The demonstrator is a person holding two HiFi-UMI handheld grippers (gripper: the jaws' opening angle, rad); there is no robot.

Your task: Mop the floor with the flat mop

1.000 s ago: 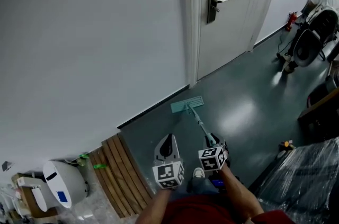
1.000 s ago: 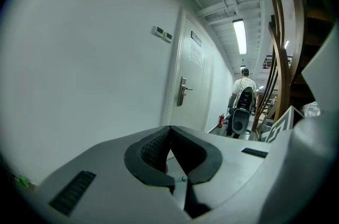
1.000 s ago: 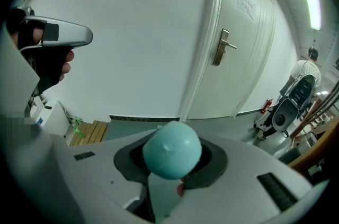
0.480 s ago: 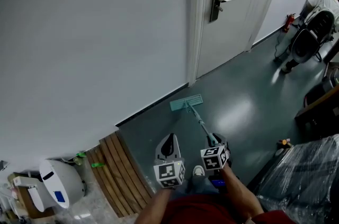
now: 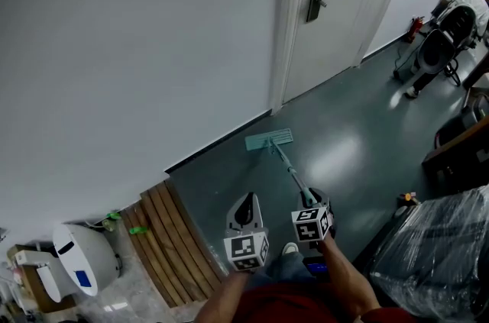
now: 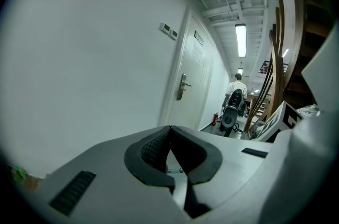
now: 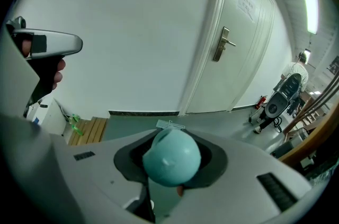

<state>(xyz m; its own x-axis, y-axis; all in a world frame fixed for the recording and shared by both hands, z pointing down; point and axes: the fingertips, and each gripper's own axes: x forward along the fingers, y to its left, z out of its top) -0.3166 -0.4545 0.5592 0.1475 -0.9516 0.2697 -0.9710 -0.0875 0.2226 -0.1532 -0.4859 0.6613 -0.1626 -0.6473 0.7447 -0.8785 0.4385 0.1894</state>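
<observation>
My right tongs (image 7: 172, 158) clamp the rounded handle end of the flat mop (image 5: 269, 140); its pole looks light, stiff and slick, so my closed, empty left tongs (image 6: 170, 135) should grip lower.

Left tool (image 5: 246, 199) jaws together, empty; right tool (image 5: 311, 200) clamped on mop handle (image 5: 286, 167)

Our left gripper (image 5: 244, 201) and right gripper (image 5: 313, 201) share a pale grey, wedge-shaped shell; each carries a white marker cube (image 5: 244, 251) printed with black squares; up close, dark pads (image 6: 151, 151) line the jaws, ribbed on their inner faces; small dark slotted strips mark the shells; we wear a dark red top (image 5: 290, 308), forearms bare.
</observation>
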